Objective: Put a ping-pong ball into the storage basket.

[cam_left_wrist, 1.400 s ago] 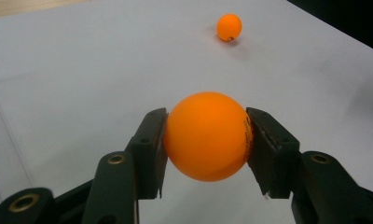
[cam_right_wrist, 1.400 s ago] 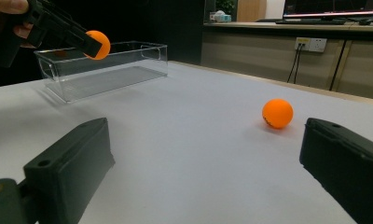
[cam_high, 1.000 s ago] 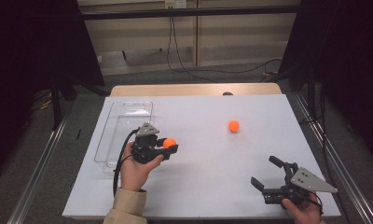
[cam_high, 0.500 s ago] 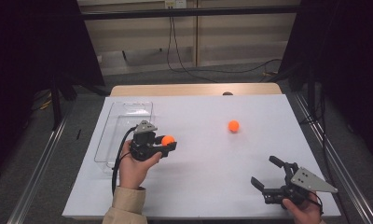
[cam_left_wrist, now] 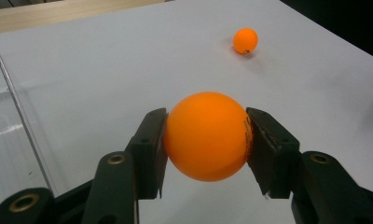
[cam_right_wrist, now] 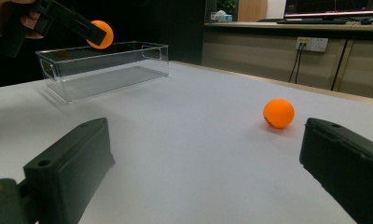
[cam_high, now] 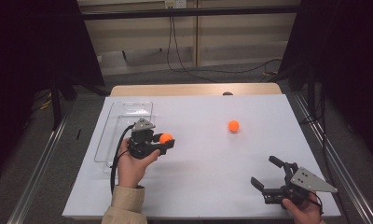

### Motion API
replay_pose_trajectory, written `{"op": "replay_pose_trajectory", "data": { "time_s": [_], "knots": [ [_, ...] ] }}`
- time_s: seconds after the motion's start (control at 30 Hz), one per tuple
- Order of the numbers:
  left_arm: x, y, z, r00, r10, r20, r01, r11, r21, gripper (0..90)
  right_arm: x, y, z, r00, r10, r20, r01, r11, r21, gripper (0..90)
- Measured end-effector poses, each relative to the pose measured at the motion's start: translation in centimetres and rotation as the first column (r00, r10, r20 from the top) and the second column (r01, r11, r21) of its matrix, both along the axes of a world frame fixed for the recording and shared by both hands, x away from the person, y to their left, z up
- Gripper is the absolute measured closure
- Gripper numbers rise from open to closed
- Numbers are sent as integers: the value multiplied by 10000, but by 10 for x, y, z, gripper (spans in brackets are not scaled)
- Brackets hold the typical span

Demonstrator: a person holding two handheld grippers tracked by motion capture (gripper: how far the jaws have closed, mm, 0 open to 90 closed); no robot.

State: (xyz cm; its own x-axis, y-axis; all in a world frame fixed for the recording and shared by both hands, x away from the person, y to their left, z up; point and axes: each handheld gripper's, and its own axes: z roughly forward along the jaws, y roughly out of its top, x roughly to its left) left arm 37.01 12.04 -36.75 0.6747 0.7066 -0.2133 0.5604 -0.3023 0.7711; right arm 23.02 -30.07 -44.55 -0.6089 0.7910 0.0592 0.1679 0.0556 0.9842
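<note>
Left gripper clamping orange ball (airborne)

Left hand enters from 6 o'clock, beige sleeve at wrist, fist wrapped round gripper body. Left gripper points toward 3 o'clock, raised off surface, jaws clamped on both sides of load, grey three-cornered plate on top, cable looping down past wrist. Right hand low at 5 o'clock corner. Right gripper points toward 10 o'clock, jaws spread wide, nothing between them.
</note>
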Motion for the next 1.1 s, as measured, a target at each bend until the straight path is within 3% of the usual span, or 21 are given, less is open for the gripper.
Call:
{"op": "replay_pose_trajectory", "data": {
  "time_s": [0.6,1.1],
  "knots": [
    [7,6,2,9993,363,-88,-363,9993,-45,510,0,0,0,10000,-5,-2,5,10000,19,18],
    [14,11,0,9978,656,-47,-655,9976,243,510,0,0,0,10000,6,2,-6,10000,34,18]
  ]
}}
